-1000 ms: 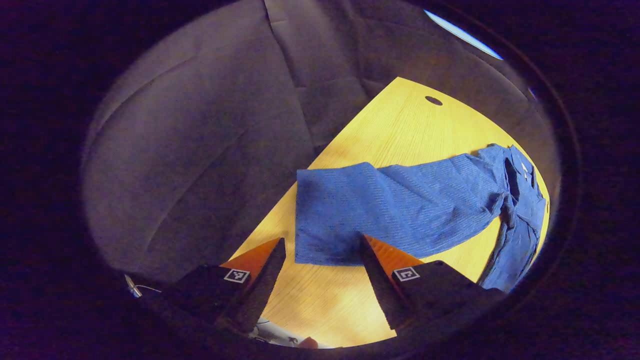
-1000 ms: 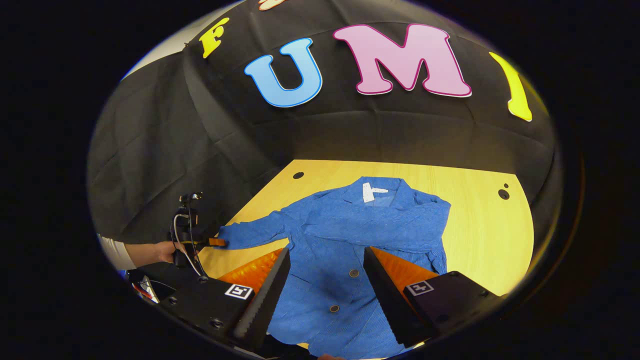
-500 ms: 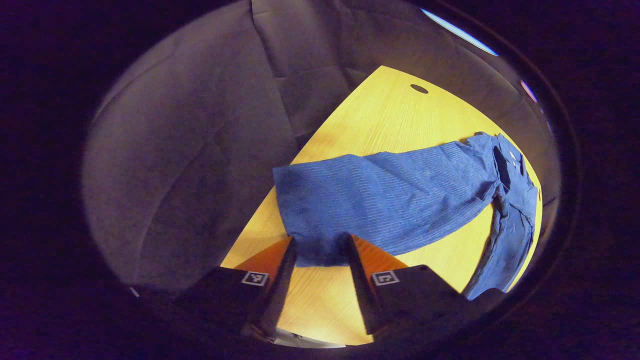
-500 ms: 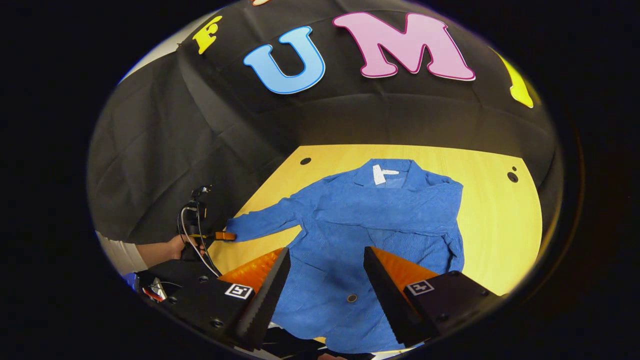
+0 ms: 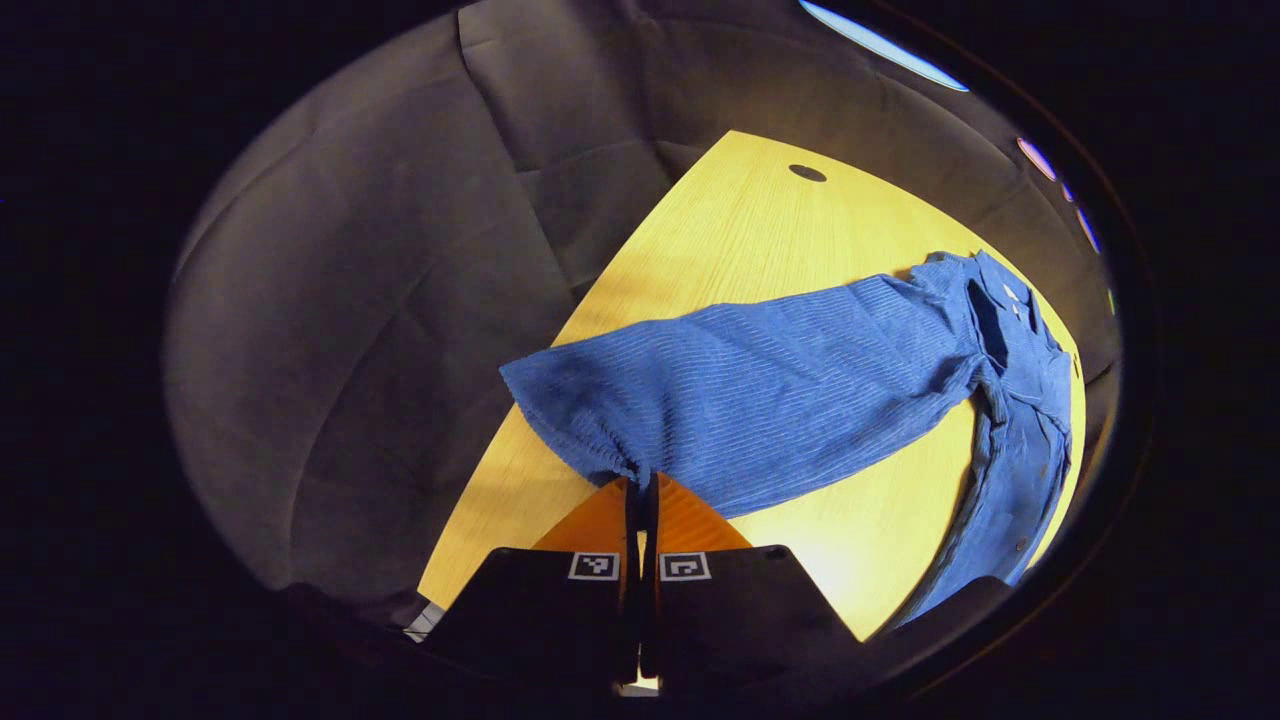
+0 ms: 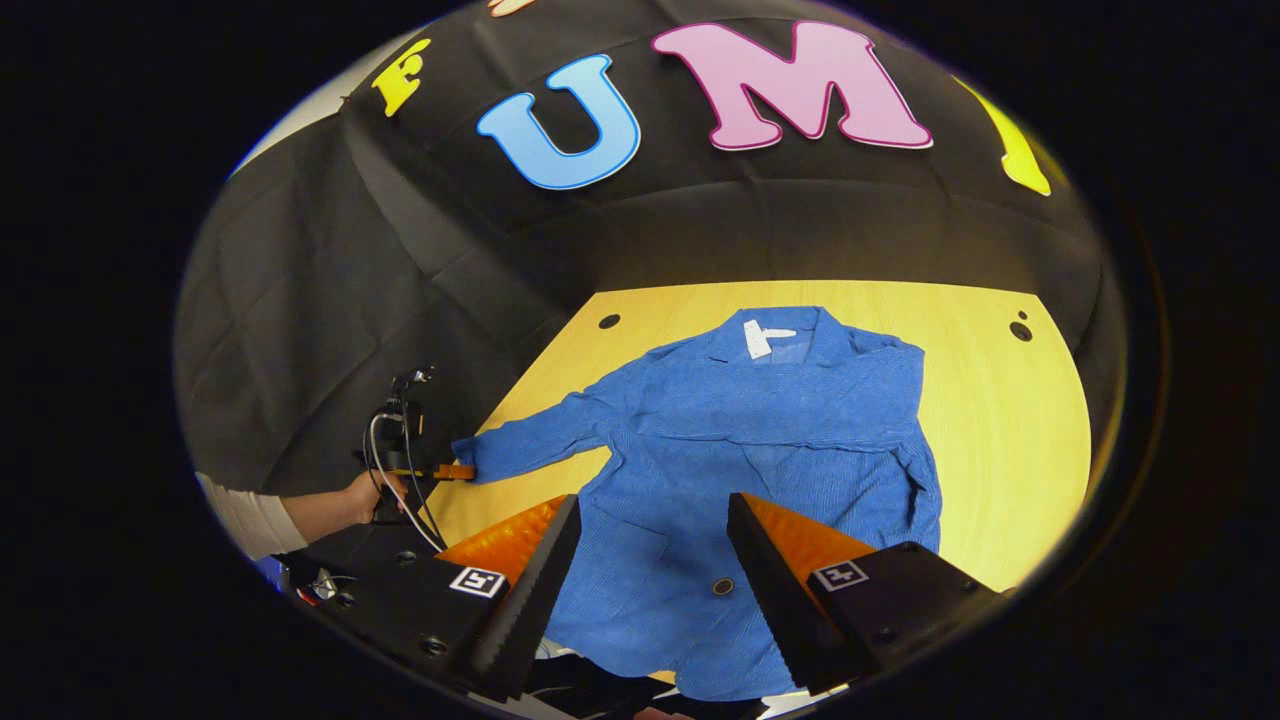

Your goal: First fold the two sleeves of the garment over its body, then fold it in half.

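A blue corduroy jacket (image 6: 760, 450) lies face up on the yellow wooden table (image 6: 1010, 440), collar at the far side. One sleeve is folded across its chest. The other sleeve (image 5: 760, 395) stretches out toward the table's left edge. My left gripper (image 5: 640, 490) is shut on the cuff of that sleeve, with the cloth bunched between its fingers; the right gripper view shows the left gripper (image 6: 455, 471) at the cuff, held by a hand (image 6: 365, 497). My right gripper (image 6: 655, 540) hangs open above the jacket's lower front, with nothing between its fingers.
Black cloth walls close in behind and left of the table. Small round holes (image 6: 608, 321) sit near the table's far corners. Bare tabletop (image 5: 760, 230) lies beyond the outstretched sleeve and to the right of the jacket.
My left gripper moved onto the sleeve cuff and closed on it. The right gripper drew back slightly toward the jacket's hem.
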Demonstrator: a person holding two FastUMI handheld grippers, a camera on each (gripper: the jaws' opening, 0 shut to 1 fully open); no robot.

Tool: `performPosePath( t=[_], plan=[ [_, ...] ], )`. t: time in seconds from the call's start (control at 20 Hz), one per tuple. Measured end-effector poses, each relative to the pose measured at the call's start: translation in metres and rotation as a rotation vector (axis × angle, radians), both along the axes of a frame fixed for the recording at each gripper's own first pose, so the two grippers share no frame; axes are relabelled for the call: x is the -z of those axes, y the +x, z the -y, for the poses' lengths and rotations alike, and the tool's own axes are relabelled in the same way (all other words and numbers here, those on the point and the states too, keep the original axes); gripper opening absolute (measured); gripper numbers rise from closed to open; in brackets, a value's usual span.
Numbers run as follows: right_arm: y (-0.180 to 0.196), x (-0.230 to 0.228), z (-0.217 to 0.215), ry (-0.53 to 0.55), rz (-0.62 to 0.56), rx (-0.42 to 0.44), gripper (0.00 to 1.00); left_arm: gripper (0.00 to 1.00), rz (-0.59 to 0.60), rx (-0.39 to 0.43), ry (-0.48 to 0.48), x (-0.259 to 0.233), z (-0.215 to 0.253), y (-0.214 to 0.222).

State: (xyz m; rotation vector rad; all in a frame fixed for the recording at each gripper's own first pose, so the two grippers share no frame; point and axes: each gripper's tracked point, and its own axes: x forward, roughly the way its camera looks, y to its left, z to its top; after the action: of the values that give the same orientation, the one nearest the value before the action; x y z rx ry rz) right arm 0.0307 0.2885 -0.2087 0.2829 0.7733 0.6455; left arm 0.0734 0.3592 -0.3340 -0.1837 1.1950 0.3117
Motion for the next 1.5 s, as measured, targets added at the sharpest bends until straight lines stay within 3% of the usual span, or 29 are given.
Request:
performPosePath(
  t=[0.35, 0.65, 0.9, 1.15, 1.3, 1.5],
  plan=[
    [0.007, 0.004, 0.014, 0.02, -0.014, -0.003, 0.95, 0.0, 0.08, 0.069, -0.004, -0.066, 0.038, 0.014],
    [0.009, 0.002, 0.031, 0.028, -0.005, -0.016, 0.95, 0.0, 0.269, 0.263, -0.004, -0.169, 0.134, 0.067],
    [0.007, 0.009, 0.067, 0.036, -0.02, 0.031, 0.95, 0.0, 0.357, 0.494, -0.005, -0.218, 0.246, 0.115],
    [0.007, 0.018, 0.113, 0.037, -0.043, 0.11, 0.95, 0.0, 0.376, 0.681, -0.046, -0.228, 0.375, 0.164],
    [0.006, 0.027, 0.142, 0.032, -0.066, 0.159, 0.95, 0.0, 0.342, 0.812, -0.038, -0.196, 0.441, 0.196],
    [0.0, 0.042, 0.186, -0.003, -0.084, 0.214, 0.95, 0.0, 0.257, 0.841, -0.081, -0.145, 0.506, 0.215]
  ],
)
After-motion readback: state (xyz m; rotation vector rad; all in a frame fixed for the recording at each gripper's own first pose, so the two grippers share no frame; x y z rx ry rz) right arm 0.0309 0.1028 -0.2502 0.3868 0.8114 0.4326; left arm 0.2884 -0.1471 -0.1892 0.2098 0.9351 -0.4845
